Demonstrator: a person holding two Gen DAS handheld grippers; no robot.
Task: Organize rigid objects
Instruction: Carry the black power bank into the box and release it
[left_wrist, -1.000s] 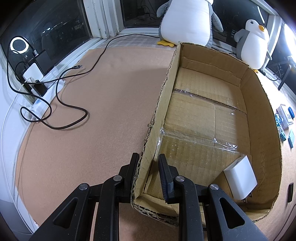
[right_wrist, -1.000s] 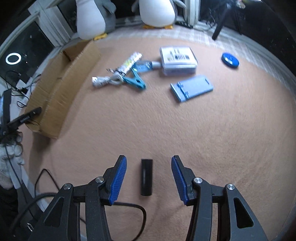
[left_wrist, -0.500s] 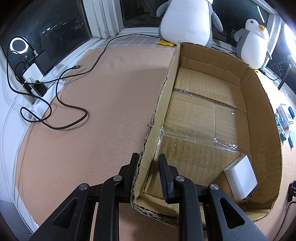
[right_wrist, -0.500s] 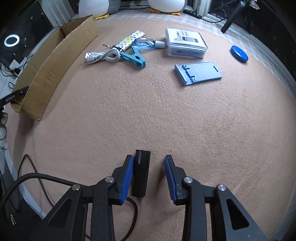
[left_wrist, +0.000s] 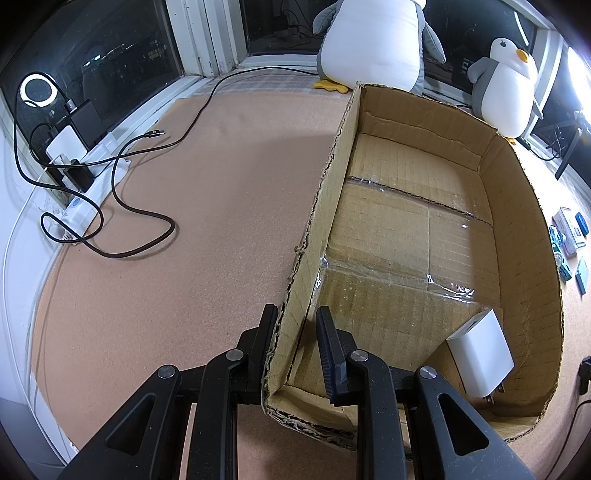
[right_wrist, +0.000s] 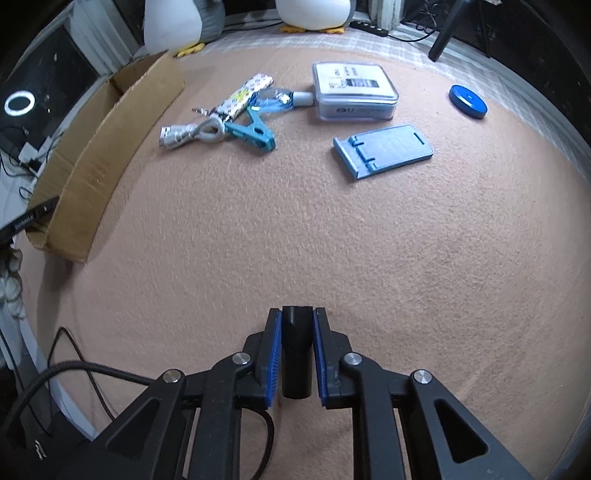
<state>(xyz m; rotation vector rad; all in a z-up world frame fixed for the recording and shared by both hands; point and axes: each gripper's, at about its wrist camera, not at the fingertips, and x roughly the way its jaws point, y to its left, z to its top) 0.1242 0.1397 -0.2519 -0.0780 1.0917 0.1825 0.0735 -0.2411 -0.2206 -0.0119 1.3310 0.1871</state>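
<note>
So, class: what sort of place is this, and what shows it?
Probably a home or hobby room at night: dark window panes behind a peach felt-covered table, plush white-and-grey penguin toys on the sill, and a white power strip with black cables.

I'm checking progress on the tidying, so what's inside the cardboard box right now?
Inside the cardboard box lies one white charger plug, in the near right corner against the wall. The rest of the taped floor is bare. The near left corner is partly hidden behind the left gripper.
</note>
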